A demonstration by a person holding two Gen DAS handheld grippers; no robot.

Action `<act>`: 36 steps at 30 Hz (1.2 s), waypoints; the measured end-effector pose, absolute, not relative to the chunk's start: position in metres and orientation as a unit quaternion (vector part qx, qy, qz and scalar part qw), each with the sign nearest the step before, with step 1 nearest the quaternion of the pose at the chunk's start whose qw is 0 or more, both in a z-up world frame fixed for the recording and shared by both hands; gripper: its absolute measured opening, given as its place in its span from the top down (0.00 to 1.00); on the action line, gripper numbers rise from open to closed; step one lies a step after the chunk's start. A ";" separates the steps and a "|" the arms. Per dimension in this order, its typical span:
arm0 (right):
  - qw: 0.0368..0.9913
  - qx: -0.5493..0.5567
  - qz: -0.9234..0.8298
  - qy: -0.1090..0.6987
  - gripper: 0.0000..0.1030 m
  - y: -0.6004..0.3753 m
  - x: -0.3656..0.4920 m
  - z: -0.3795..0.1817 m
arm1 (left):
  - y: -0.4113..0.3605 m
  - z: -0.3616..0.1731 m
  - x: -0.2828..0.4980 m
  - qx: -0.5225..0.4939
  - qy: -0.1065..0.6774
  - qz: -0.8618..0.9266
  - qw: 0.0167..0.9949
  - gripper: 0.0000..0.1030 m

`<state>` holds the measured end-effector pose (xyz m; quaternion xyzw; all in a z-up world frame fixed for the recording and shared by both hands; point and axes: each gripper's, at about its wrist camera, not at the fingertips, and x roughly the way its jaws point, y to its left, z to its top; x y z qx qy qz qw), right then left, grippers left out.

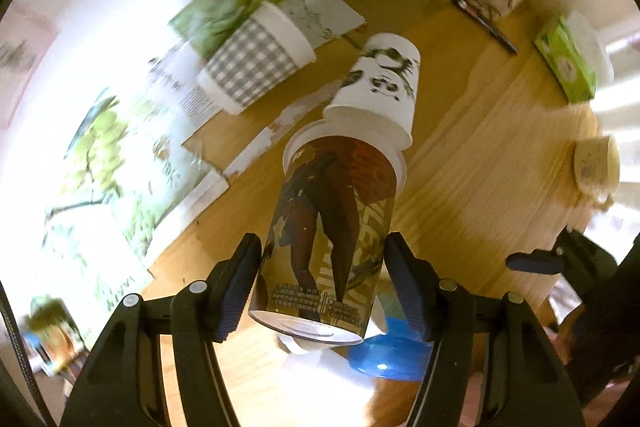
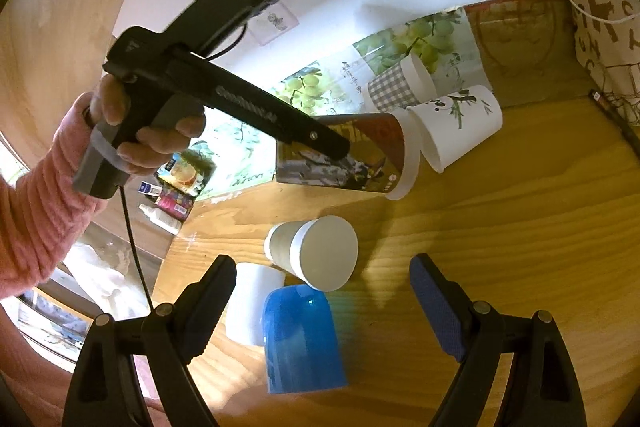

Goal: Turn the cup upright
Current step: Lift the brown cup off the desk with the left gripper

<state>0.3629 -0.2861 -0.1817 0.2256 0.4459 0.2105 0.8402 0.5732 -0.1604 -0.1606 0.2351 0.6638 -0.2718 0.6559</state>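
Note:
My left gripper (image 1: 322,281) is shut on a printed brown paper cup (image 1: 332,227) and holds it above the wooden table (image 1: 480,187). In the right wrist view this cup (image 2: 352,155) lies about horizontal in the air, with its white rim to the right and its base to the left. The left gripper's fingers (image 2: 320,139) clamp its wall. My right gripper (image 2: 324,307) is open and empty, low over the near part of the table, above a blue cup (image 2: 300,339).
A panda-print cup (image 2: 460,127) and a grey checked cup (image 2: 396,87) lie on their sides at the back. A grey-and-white cup (image 2: 316,251) and a white cup (image 2: 252,303) sit near the blue one. Grape-print papers (image 2: 420,39), a lettered bag (image 2: 600,15) and a green box (image 1: 568,63) line the edges.

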 end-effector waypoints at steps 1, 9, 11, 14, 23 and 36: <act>0.840 0.225 0.211 0.446 0.14 -0.286 0.363 -0.181 | -0.157 -0.156 0.571 0.225 0.664 -0.267 0.662 0.35; 0.840 0.215 0.211 0.451 0.14 -0.283 0.354 -0.173 | -0.128 -0.118 0.546 0.165 0.659 -0.243 0.693 0.35; 0.841 0.214 0.214 0.449 0.14 -0.282 0.352 -0.170 | -0.131 -0.111 0.537 0.155 0.655 -0.237 0.701 0.35; 0.841 0.215 0.218 0.447 0.14 -0.281 0.346 -0.166 | -0.122 -0.103 0.527 0.139 0.650 -0.228 0.712 0.35; 0.847 0.210 0.213 0.439 0.14 -0.274 0.327 -0.154 | -0.096 -0.087 0.490 0.093 0.641 -0.215 0.731 0.36; 0.859 0.221 0.185 0.423 0.14 -0.274 0.290 -0.135 | -0.063 -0.074 0.428 0.060 0.622 -0.213 0.751 0.36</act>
